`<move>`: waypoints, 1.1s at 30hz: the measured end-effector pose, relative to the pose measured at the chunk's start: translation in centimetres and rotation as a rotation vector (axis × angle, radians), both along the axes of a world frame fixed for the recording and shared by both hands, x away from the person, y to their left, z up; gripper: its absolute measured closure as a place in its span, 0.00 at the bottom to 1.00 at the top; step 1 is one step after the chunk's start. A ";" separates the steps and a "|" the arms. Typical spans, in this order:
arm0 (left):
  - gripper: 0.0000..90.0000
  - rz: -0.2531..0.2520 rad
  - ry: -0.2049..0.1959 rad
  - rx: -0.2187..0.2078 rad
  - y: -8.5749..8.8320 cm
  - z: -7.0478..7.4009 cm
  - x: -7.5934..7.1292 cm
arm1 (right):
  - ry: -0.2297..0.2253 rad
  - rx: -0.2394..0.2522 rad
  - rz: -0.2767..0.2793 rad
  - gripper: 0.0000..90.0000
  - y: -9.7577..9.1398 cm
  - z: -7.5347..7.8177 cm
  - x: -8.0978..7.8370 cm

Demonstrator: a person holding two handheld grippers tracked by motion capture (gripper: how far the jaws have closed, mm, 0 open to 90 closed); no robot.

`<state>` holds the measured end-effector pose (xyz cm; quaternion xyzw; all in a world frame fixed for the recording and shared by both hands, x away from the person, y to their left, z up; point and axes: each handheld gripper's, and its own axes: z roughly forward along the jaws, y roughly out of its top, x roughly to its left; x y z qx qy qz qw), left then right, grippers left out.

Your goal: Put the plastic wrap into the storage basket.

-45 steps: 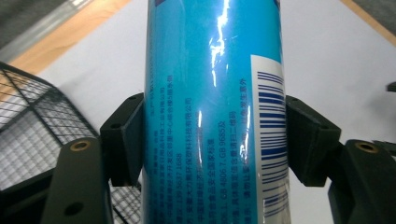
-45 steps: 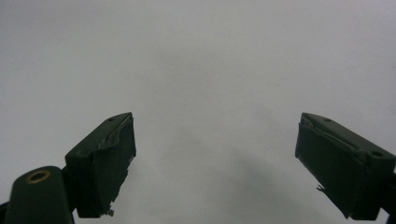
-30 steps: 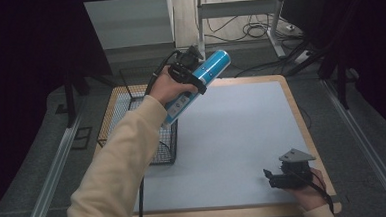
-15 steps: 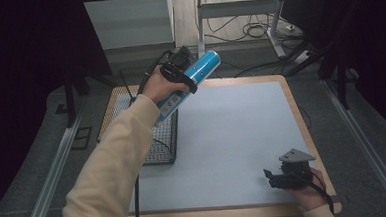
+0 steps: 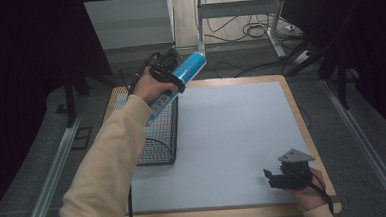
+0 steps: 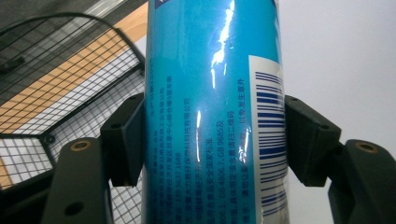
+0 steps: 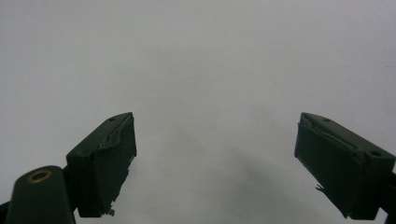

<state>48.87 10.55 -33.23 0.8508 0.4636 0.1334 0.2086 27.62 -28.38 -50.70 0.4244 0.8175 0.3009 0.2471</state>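
Note:
A tall blue can (image 5: 186, 70) with a barcode is held tilted in the air over the right rim of a black wire basket (image 5: 157, 140). My left gripper (image 5: 166, 75) is shut on it; in the left gripper view both black pads (image 6: 123, 140) press the blue can (image 6: 212, 112) from either side, and the wire basket (image 6: 51, 88) lies below to the left. My right gripper (image 5: 275, 178) rests low at the table's near right corner, and in the right gripper view my right gripper (image 7: 215, 163) stands open over bare grey mat with nothing between its fingers.
A grey mat (image 5: 232, 136) covers the wooden table (image 5: 301, 118). The wire basket sits on the table's left side. Metal rails run on the floor at both sides, and cables and a stand's legs lie beyond the far edge.
The left hand has carried the blue can leftward and a little down, from over the mat's far-left part to above the basket's right rim. The right gripper has not moved.

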 end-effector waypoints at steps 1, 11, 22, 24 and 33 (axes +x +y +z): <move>0.35 0.002 -0.001 0.003 0.2 -0.2 0.2 | 0.000 0.000 0.001 0.14 0.0 0.0 0.0; 0.35 0.030 0.018 0.011 1.4 -1.6 1.0 | 0.004 0.001 0.001 0.14 0.0 -0.1 0.0; 0.35 0.057 0.036 0.022 2.7 -3.8 1.5 | 0.002 -0.002 0.000 0.14 0.0 0.0 0.0; 0.35 0.061 0.039 0.025 2.8 -4.1 1.6 | 0.002 0.000 0.001 0.14 0.0 0.0 -0.1; 0.35 0.087 0.064 0.052 3.4 -6.8 2.0 | 0.012 -0.004 0.008 0.14 0.2 0.0 -0.1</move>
